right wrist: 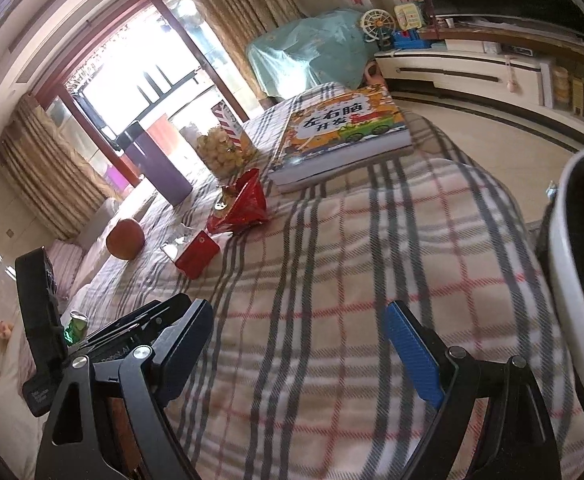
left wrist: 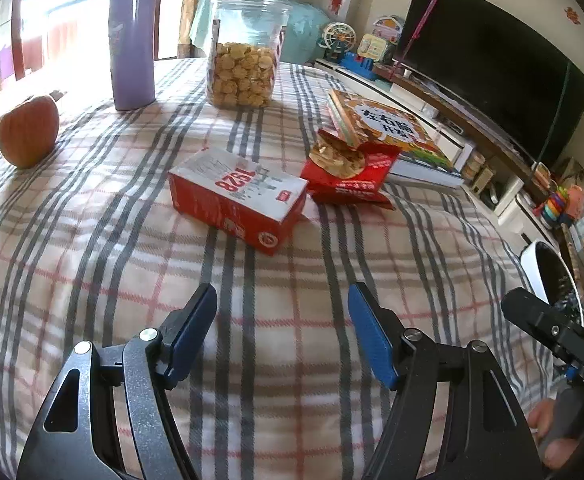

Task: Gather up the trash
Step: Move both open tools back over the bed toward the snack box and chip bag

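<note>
trash is still being left out on the plaid-covered bench (left wrist: 92, 240) in the left wrist view: a red and white carton (left wrist: 238, 196) is lying on its side near the middle, and just beside it, to the right, an opened red snack wrapper (left wrist: 351, 176) is being propped against a picture book (left wrist: 395, 136), with crumpled golden scraps (left wrist: 333, 154) sitting on top of it. the left tongs (left wrist: 282, 320) are being held well open over bare cloth, short of the carton, with nothing between the blue pads. a white bin (left wrist: 531, 272) is being glimpsed at the right edge, beside the bench. a purple flask (left wrist: 132, 40), a cookie jar (left wrist: 246, 52) and an orange round fruit (left wrist: 28, 132) are standing farther back and are being judged as things to keep.

in the right wrist view, the same carton (right wrist: 196, 258) and wrapper (right wrist: 244, 206) are being seen well apart from the right tongs (right wrist: 299, 344), which are also being held wide open and empty above the cloth. the bin (right wrist: 567, 248) is being shown at the right, with something red and green already lying inside it, though what it is cannot be told. so the collecting is being judged as partly done at most: the carton, wrapper and scraps are all waiting to be picked up and dropped in.
</note>
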Tool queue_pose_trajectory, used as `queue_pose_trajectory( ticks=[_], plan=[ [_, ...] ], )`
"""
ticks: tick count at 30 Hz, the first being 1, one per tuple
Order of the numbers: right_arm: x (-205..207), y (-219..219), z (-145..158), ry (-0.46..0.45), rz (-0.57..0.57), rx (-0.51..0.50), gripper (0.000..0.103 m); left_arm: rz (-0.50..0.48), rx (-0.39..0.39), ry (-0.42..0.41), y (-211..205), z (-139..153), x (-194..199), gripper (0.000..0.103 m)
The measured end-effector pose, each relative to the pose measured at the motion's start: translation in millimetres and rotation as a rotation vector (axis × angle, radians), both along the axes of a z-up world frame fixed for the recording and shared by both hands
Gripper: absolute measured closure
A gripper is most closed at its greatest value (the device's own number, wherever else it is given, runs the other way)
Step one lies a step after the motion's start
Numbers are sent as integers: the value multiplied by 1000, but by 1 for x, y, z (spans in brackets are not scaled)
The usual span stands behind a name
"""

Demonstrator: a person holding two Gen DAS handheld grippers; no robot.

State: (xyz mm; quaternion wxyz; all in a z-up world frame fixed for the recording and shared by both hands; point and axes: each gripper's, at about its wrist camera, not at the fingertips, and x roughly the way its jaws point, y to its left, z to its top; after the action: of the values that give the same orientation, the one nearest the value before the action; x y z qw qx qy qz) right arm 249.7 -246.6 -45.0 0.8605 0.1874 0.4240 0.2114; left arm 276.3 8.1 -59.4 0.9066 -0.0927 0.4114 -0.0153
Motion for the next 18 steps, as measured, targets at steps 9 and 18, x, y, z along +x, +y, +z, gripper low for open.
queue_pose_trajectory(
  ticks=[9, 18],
  plan=[
    [20, 15, -3, -3, 18, 16, 14, 50, 21, 2, 7, -3, 28, 33],
    [47, 32, -7, 8, 21, 36, 14, 152, 15, 11, 38, -12, 38, 33]
  ],
)
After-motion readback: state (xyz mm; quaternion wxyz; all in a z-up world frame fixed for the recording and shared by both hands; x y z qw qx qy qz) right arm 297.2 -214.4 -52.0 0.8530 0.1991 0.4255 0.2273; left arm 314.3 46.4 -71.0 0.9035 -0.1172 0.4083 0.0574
